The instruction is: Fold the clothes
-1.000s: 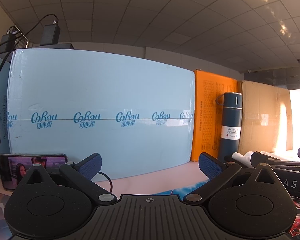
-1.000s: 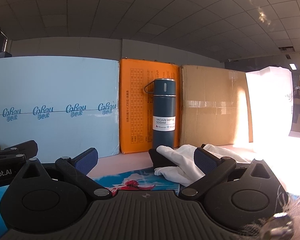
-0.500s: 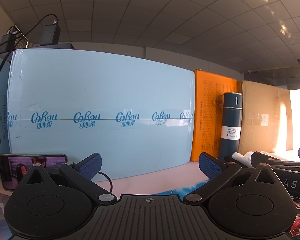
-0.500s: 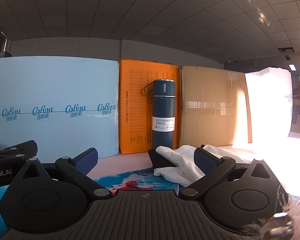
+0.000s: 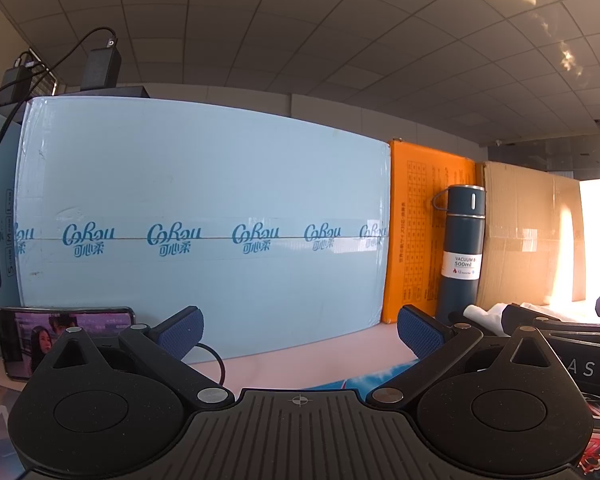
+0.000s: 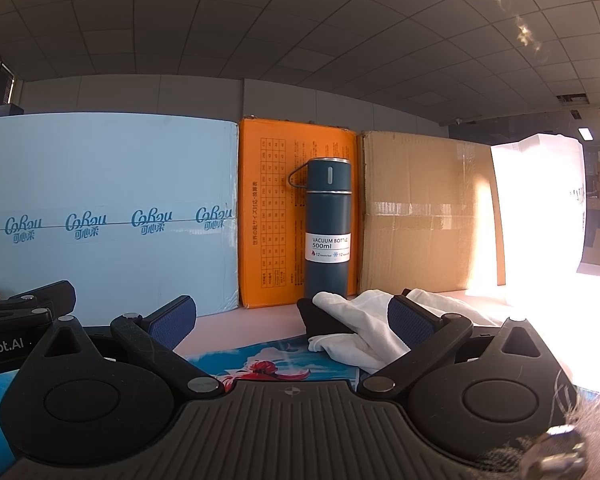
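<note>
A crumpled white garment [image 6: 364, 322] lies on the table, partly over a black piece of clothing [image 6: 320, 318], in front of the dark blue vacuum bottle. It lies just beyond the right finger of my right gripper [image 6: 292, 320], which is open and empty. A bit of the white garment [image 5: 482, 314] shows at the right of the left wrist view. My left gripper [image 5: 300, 330] is open and empty, held level, facing the light blue box. The right gripper's body [image 5: 560, 344] shows at the right edge of the left wrist view.
A light blue carton [image 5: 204, 224], an orange box [image 6: 276, 216] and a brown carton [image 6: 424, 216] line the back of the table. The vacuum bottle [image 6: 327, 228] stands before them. A phone [image 5: 24, 336] with a cable leans at left. A printed blue mat [image 6: 260, 364] covers the table.
</note>
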`<state>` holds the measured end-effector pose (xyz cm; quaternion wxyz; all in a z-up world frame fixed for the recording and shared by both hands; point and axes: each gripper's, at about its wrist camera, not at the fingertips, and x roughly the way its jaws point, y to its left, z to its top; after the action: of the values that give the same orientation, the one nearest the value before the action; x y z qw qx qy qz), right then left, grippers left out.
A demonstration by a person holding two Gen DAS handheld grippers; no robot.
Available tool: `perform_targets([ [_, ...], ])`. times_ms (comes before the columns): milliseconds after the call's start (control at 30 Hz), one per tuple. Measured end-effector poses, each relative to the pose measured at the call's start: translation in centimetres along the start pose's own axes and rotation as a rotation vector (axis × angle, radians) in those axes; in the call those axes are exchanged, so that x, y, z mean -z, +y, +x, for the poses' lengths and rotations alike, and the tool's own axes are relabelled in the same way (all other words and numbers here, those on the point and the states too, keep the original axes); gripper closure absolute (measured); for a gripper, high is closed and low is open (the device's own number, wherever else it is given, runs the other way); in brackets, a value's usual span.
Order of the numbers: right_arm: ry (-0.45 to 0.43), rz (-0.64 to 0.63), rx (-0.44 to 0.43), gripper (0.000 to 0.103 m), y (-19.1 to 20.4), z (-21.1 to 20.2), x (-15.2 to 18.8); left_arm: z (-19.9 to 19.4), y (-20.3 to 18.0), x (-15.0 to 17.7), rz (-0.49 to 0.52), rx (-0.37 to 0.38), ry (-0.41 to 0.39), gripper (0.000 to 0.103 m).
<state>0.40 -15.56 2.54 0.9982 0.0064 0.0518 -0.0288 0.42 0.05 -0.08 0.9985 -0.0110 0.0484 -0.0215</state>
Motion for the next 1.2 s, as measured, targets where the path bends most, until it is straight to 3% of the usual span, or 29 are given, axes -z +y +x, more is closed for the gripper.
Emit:
perform_targets([
  [1200, 0.009, 0.011, -0.008, 0.0, -0.06, 0.07, -0.05, -0.05, -0.02, 0.05, -0.003, -0.014, 0.001, 0.0],
])
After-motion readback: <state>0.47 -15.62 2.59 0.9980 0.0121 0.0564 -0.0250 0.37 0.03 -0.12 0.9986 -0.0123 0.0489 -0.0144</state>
